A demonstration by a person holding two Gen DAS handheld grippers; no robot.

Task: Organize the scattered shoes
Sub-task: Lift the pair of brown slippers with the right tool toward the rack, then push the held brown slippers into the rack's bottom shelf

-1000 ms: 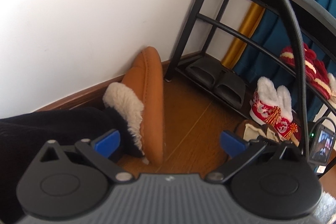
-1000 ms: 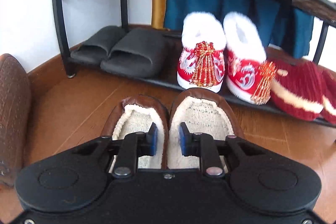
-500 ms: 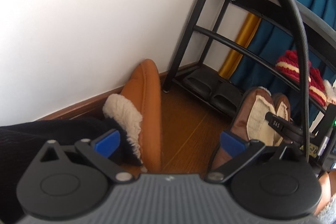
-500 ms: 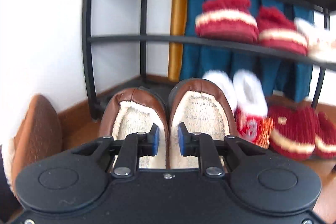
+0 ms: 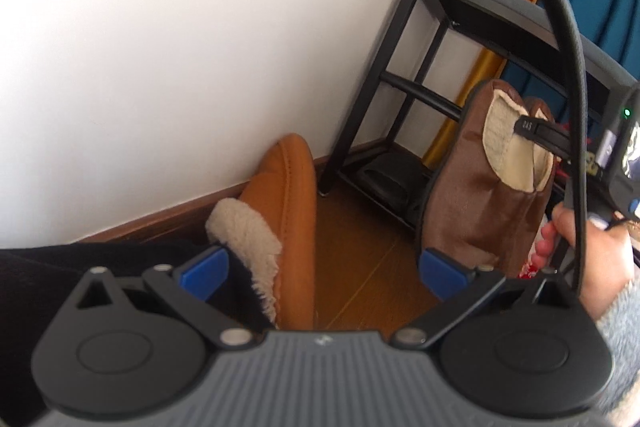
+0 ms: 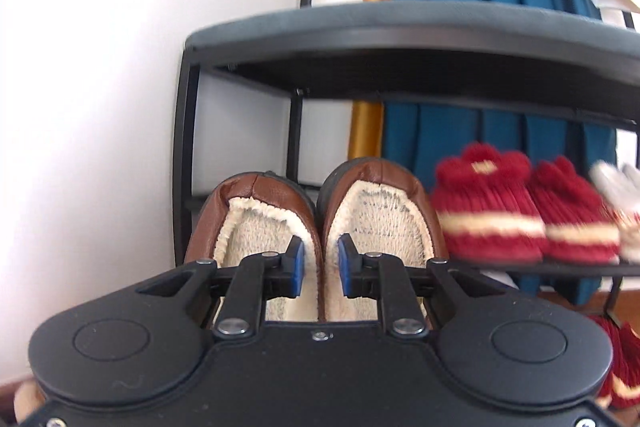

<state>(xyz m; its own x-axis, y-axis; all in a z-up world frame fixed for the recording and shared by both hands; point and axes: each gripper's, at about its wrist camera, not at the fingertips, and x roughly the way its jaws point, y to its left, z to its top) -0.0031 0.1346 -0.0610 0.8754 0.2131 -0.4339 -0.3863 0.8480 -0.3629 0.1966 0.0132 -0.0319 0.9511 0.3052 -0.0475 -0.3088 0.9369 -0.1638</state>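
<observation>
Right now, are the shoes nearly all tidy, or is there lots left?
Partly done. Red knitted slippers already sit on the rack. The right gripper is pinching the brown slippers together, lifted level with the middle shelf, not yet placed. The left gripper is open; the tan slipper waits by the wall.

The red knitted slippers (image 6: 488, 211) at three o'clock in the right wrist view are motion-blurred, and a white shoe (image 6: 618, 187) beside them runs off the edge. In the left wrist view, the black slippers (image 5: 394, 183) sit half hidden behind the brown slippers (image 5: 480, 195).
</observation>
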